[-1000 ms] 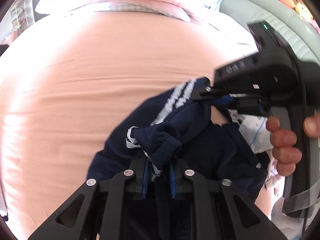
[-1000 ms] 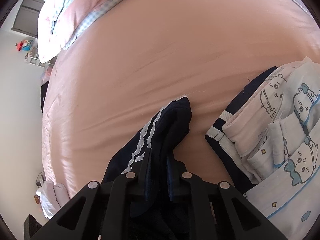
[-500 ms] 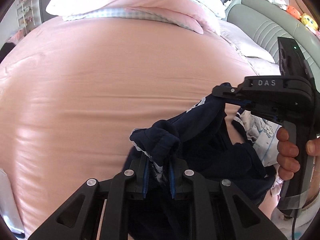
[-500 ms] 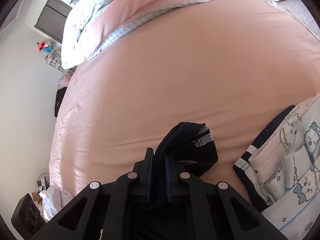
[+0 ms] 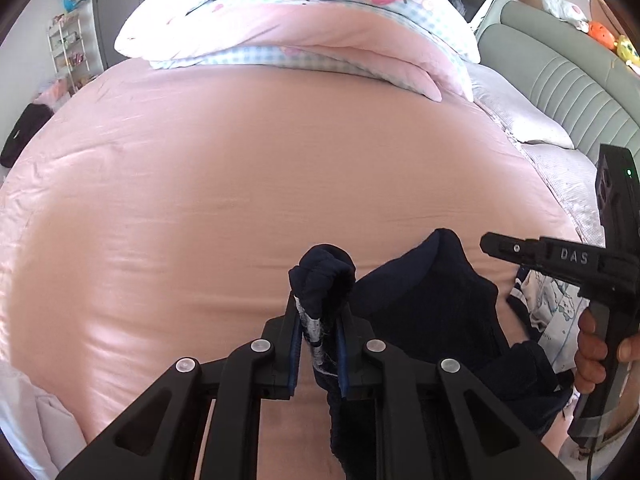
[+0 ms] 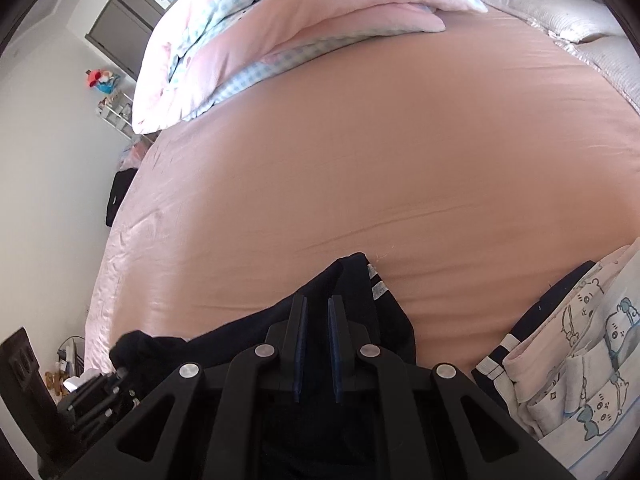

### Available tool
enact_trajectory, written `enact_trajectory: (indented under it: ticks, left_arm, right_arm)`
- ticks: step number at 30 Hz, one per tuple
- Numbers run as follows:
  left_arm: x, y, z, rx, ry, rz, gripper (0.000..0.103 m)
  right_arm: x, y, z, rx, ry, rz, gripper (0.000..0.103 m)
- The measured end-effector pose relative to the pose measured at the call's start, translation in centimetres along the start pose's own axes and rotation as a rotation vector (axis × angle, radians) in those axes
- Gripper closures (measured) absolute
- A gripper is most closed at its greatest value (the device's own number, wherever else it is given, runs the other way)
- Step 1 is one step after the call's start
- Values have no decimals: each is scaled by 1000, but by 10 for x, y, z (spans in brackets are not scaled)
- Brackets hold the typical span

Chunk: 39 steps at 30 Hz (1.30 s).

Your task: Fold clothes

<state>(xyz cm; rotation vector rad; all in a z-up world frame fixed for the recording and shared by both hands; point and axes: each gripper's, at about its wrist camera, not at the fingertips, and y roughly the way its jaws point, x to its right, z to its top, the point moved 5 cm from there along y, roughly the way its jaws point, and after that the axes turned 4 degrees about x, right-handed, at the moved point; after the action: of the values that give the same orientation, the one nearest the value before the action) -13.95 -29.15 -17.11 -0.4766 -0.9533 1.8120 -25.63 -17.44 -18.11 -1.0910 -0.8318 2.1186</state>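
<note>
A navy garment with white side stripes (image 5: 432,304) hangs between my two grippers above the pink bed sheet (image 5: 280,180). My left gripper (image 5: 318,312) is shut on a bunched, striped edge of it. In the left wrist view my right gripper (image 5: 490,244) reaches in from the right, held by a hand (image 5: 592,356). In the right wrist view my right gripper (image 6: 316,304) is shut on a dark fold of the navy garment (image 6: 392,320), whose striped tip pokes out past the fingers. The cloth runs down-left towards my left gripper (image 6: 116,376).
A pile of cartoon-print clothes (image 6: 580,344) with a navy piece under it lies on the bed at the right. A folded pink and checked duvet (image 5: 320,28) lies at the far end. A grey-green padded headboard (image 5: 560,72) runs along the right. A shelf rack (image 6: 116,112) stands by the wall.
Both grippers have risen with the navy garment. My left gripper has drawn away from the right one, stretching the cloth between them. More of the duvet and room shows.
</note>
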Motion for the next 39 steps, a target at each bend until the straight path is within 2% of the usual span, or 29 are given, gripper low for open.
enact_trajectory:
  ticks: [5, 8, 10, 12, 14, 15, 16, 17, 19, 21, 23, 24, 27, 32, 36, 39]
  left_arm:
    - [-7, 2, 27, 32, 16, 36, 91]
    - [-21, -6, 38, 52, 31, 84, 91]
    - [-30, -4, 40, 37, 10, 99, 91]
    - [-36, 5, 35, -27, -42, 72, 89]
    - [-39, 13, 29, -77, -93, 38, 71]
    - [-40, 16, 25, -94, -117, 19, 37]
    - [-40, 14, 22, -91, -128, 6, 9]
    - [-40, 11, 18, -87, -139, -6, 5]
    - [-40, 5, 11, -79, -160, -30, 5]
    - [-35, 2, 4, -94, -143, -36, 5]
    - [-31, -2, -2, -94, -112, -11, 5]
    - [-28, -4, -5, -90, -96, 0, 5]
    - [-20, -5, -16, -108, -81, -13, 5]
    - [-17, -10, -30, -111, -107, -41, 5]
    - [-16, -18, -45, -118, -131, -80, 5]
    - [-12, -26, -61, -115, -117, -101, 5]
  right_arm:
    - [10, -12, -1, 19, 0, 3, 94]
    - [13, -15, -2, 16, 3, 20, 94]
    - [11, -11, -3, 3, -7, 18, 94]
    - [10, -7, -4, -10, -14, 17, 94]
    - [7, -4, -7, -30, -18, 40, 94]
    - [5, -3, -8, -42, -20, 55, 94]
    - [4, -1, -9, -55, -22, 70, 93]
    - [2, 0, -11, -67, -24, 85, 93]
    - [-1, 2, -13, -87, -39, 99, 91]
    - [-3, 0, -16, -76, -63, 103, 79]
    - [-5, -4, -18, -48, -87, 87, 39]
    - [-6, -6, -19, -33, -99, 78, 33]
    - [-13, -12, -22, -15, -140, 92, 32]
    - [-16, -21, -22, 18, -131, 100, 27]
    - [-12, -21, -29, -14, -131, 77, 27]
    - [-10, -23, -36, -30, -103, 91, 27]
